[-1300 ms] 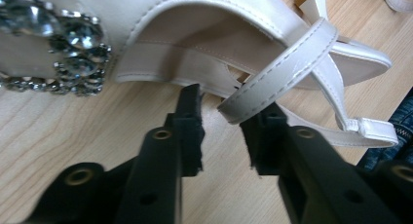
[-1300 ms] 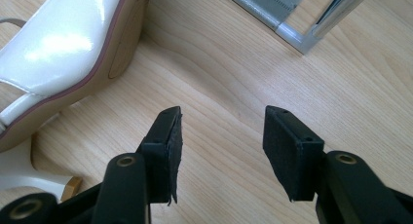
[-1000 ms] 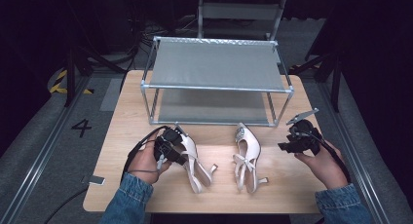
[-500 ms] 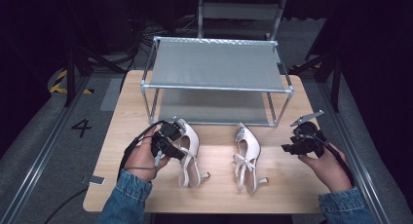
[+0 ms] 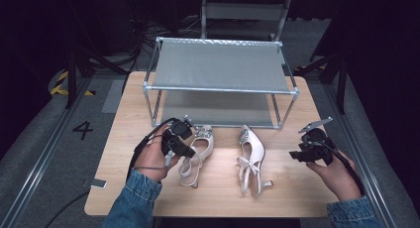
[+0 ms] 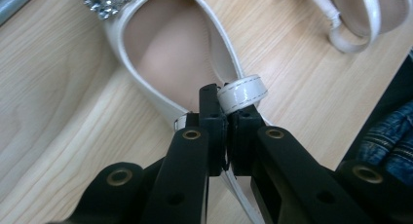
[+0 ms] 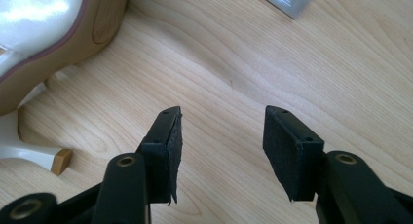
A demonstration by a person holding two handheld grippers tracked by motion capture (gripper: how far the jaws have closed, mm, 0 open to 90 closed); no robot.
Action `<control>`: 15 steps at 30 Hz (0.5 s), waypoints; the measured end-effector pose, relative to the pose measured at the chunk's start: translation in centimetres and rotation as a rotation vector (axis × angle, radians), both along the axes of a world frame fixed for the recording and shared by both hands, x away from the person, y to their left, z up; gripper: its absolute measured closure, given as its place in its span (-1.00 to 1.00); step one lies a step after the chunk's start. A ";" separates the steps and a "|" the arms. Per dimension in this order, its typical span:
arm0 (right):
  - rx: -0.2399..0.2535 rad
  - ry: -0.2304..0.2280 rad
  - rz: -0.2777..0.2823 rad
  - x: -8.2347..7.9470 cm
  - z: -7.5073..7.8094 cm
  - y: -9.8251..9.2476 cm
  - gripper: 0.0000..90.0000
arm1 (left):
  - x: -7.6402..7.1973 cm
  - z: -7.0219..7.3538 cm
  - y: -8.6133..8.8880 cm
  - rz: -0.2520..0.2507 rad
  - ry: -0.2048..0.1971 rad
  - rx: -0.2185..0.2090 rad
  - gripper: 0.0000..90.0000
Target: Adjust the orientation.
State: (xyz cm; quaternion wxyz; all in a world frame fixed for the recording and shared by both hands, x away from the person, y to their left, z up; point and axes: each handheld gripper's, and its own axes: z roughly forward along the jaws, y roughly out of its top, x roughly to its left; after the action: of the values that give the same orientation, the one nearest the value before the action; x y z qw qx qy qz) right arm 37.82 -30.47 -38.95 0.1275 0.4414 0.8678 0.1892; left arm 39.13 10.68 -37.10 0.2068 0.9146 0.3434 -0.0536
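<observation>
Fingers (image 6: 242,95) of our left gripper (image 6: 227,114) are clenched on the white heel strap (image 6: 243,90) of the left shoe (image 5: 197,153), which sits on the bench (image 5: 129,114) just in front of the two-tier rack (image 5: 220,67); we judge the pick-up step to be in hand. Our right gripper (image 7: 221,131) hangs released over bare wood beside the other shoe (image 5: 251,156); next we would carry the held shoe onto a shelf (the thin strap may let it swing or slip), keeping it level.
</observation>
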 end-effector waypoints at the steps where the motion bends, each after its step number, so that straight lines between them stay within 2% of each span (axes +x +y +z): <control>1: 0.000 0.000 0.000 0.0 0.0 0.0 0.10 | 0.0 0.0 0.0 0.000 0.000 0.000 0.94; 4: -0.001 0.002 -0.009 -0.2 -0.1 -0.3 0.09 | 0.1 -0.1 -0.6 -0.014 0.008 -0.011 0.93; 6: -0.001 0.003 -0.017 -0.3 -0.2 -0.6 0.09 | 0.2 -0.1 -0.8 -0.019 0.010 -0.033 0.89; 7: -0.002 0.004 -0.018 -0.3 -0.2 -0.6 0.08 | 0.2 0.0 -0.9 -0.024 0.014 -0.047 0.84; 9: -0.002 0.003 -0.023 -0.4 -0.2 -0.7 0.08 | 0.1 0.1 -1.0 -0.014 0.002 -0.042 0.73; 11: -0.002 0.004 -0.022 -0.5 -0.2 -0.7 0.08 | 0.1 0.2 -0.9 -0.021 0.013 -0.057 0.68; 13: -0.004 0.004 -0.023 -0.4 -0.3 -0.8 0.07 | 0.1 0.3 -0.9 -0.019 0.003 -0.057 0.58; 15: -0.004 0.005 -0.022 -0.4 -0.3 -0.7 0.07 | -0.2 0.6 -0.9 -0.006 -0.004 -0.083 0.45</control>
State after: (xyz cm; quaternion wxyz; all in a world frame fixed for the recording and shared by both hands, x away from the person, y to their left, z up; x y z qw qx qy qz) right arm 37.43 -31.20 -39.26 0.1281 0.4511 0.8637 0.1848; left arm 38.95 9.78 -36.50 0.2451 0.9064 0.3376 -0.0665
